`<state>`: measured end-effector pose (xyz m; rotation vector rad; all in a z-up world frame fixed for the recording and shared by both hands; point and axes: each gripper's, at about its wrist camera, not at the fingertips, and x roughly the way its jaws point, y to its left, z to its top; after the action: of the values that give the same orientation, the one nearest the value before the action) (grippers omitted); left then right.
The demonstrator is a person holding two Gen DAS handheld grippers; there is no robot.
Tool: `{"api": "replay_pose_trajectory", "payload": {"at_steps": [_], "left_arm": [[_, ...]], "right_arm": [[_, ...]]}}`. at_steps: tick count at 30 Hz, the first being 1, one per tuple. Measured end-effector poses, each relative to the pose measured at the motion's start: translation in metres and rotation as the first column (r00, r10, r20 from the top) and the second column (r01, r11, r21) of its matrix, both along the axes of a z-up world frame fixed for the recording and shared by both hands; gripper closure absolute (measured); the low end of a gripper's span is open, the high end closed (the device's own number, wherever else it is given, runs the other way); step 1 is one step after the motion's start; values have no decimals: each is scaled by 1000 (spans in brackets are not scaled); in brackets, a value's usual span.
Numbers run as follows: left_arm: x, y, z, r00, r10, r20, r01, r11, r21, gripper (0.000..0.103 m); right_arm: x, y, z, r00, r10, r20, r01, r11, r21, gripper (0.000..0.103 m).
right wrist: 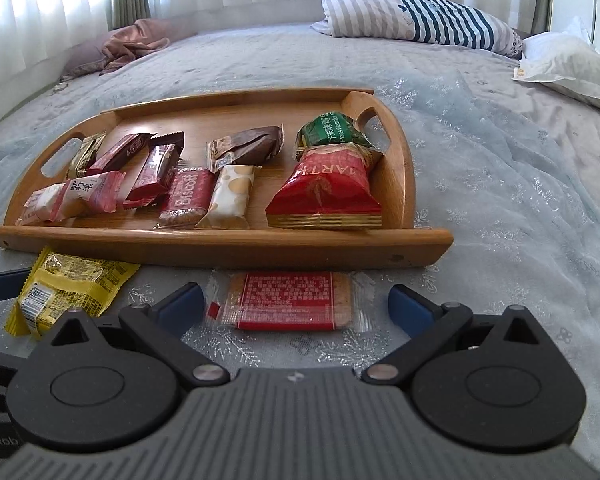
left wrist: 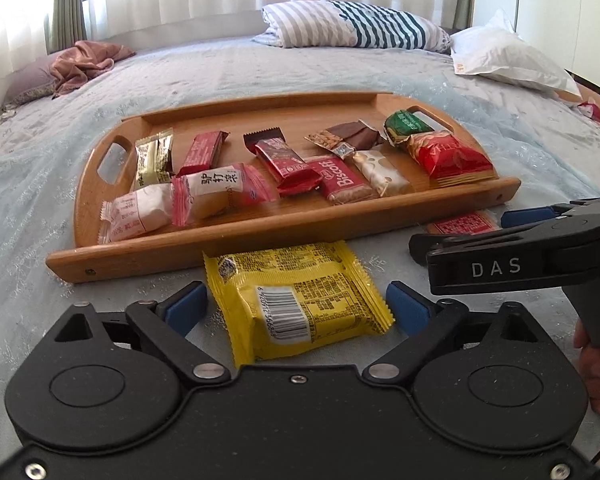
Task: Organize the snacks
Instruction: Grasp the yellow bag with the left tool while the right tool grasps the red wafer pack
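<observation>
Most snacks fill the oval wooden tray point(left wrist: 260, 228); at its six o'clock, yellow foil packet point(left wrist: 300, 300) and red-labelled clear packet point(right wrist: 288, 300) remain on the bed, each between wide jaws, ungripped.

Surface: a bed point(left wrist: 260, 68) under a pale blue embroidered cover is carrying everything.
Centre: a wooden tray point(left wrist: 228, 236) is resting on it.
Near edge: a yellow packet point(left wrist: 300, 300) and a red-labelled clear packet point(right wrist: 288, 300) are lying just before the tray.
Far side: a striped pillow point(left wrist: 352, 24), white pillow point(left wrist: 504, 52), pink cloth point(left wrist: 84, 60).
</observation>
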<state>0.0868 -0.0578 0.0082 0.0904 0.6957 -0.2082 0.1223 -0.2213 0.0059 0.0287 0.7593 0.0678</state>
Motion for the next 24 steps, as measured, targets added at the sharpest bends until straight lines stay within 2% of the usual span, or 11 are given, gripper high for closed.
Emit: {"api": "replay_pose_trajectory", "payload": {"at_steps": [3,5,12,15,19,22,24], "left_arm": [[1,6,0,1000,27,7,-26,999,-24,22],[2,10,-1,1000,22,9,-21,999,-35,25],[-4,19,1,999,21,32,-19,998,-58,46],[-9,29,7,999,39,27,-35,993,-112,49],[-17,38,13,997,56,45,-51,993,-106,49],[-21,46,16,997,67,44,-60,988,-144,49],[-21,49,16,997,72,38,-65,987,-149,48]], "right_arm": [[1,-2,0,1000,-2,0,2,1000,13,0],[1,-3,-1,1000,-3,2,3,1000,14,0],[-1,-5,-1,1000,-17,8,16,999,32,0],[-2,-4,0,1000,-18,5,18,999,30,0],[-5,2,0,1000,-17,10,17,1000,1,0],[-8,7,-1,1000,-9,21,9,1000,-20,0],[-9,8,-2,1000,-12,28,13,1000,-14,5]]}}
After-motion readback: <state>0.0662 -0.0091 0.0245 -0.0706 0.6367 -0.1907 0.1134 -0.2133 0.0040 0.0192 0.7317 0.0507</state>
